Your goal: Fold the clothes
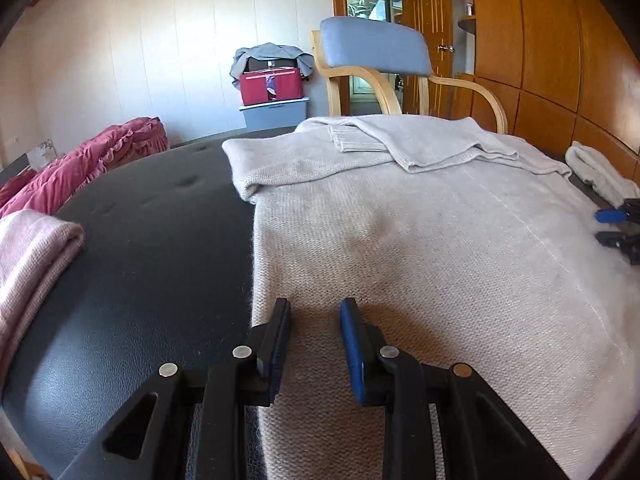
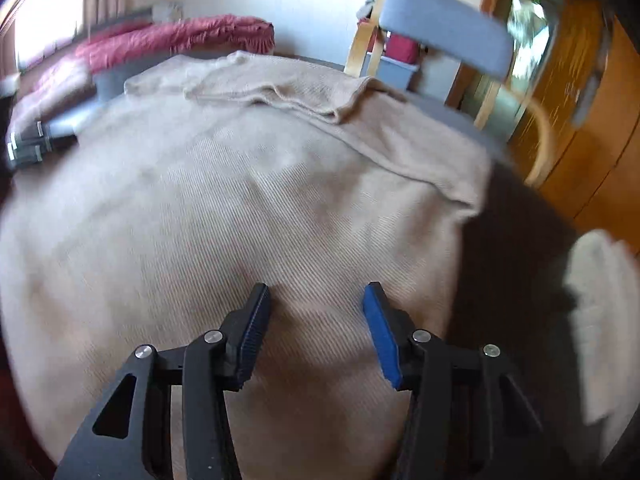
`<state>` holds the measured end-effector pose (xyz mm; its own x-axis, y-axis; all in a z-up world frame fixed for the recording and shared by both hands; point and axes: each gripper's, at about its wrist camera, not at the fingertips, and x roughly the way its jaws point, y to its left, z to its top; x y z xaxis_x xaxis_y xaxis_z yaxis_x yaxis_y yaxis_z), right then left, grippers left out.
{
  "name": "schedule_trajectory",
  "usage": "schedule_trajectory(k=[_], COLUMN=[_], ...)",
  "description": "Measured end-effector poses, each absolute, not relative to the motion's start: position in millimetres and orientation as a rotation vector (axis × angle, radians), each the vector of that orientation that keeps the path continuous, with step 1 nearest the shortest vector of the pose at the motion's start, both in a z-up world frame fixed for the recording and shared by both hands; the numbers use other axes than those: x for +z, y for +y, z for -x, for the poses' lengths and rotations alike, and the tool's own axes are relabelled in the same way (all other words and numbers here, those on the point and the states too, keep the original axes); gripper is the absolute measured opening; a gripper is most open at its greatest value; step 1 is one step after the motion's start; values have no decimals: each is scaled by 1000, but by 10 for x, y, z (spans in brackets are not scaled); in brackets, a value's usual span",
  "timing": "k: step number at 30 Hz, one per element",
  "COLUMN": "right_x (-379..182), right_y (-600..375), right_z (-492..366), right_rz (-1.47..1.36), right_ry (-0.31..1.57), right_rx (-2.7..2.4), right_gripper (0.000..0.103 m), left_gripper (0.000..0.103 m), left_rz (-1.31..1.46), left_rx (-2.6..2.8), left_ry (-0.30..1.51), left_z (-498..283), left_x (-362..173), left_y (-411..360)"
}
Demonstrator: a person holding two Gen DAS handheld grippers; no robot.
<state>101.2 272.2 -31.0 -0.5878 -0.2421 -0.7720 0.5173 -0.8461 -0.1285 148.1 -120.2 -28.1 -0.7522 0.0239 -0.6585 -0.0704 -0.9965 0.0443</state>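
We count: one beige sweater (image 1: 400, 240) spread on one dark table (image 1: 160, 240). Two grippers: left (image 1: 316, 312), right (image 2: 316, 296). One folded pink cloth (image 1: 32, 248), one white cloth (image 1: 600, 172), one red quilt (image 1: 92, 156). One chair (image 1: 376, 48). One red bag (image 1: 271, 86) on one grey bin (image 1: 274, 114).

We've got open dark bench (image 1: 160, 240) left of the beige sweater (image 1: 400, 240), but a pink folded cloth (image 1: 32, 256) crowds that edge, white cloth (image 1: 600, 172) sits right, chair (image 1: 376, 52) blocks behind.
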Motion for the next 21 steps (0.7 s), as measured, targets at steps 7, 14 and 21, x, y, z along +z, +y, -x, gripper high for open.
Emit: schedule_trajectory(k=[7,14,21], right_x=[-179,-141,-128], right_y=[3266,3658,3421], right_z=[-1337,-1809,-2096], right_rz=[-1231,-1326,-1333], right_ry=[179,127,241], right_rx=[-2385,-2311,-2233], right_gripper=[53,53,53], left_gripper=[26,26,26], left_rz=[1065,1059,1059], left_rx=[2892,2893,2894], left_ry=[56,48,54], left_z=[-1495,-1501,-1498], left_x=[-307,-311,-308], left_y=[-1257,-1264,-1268])
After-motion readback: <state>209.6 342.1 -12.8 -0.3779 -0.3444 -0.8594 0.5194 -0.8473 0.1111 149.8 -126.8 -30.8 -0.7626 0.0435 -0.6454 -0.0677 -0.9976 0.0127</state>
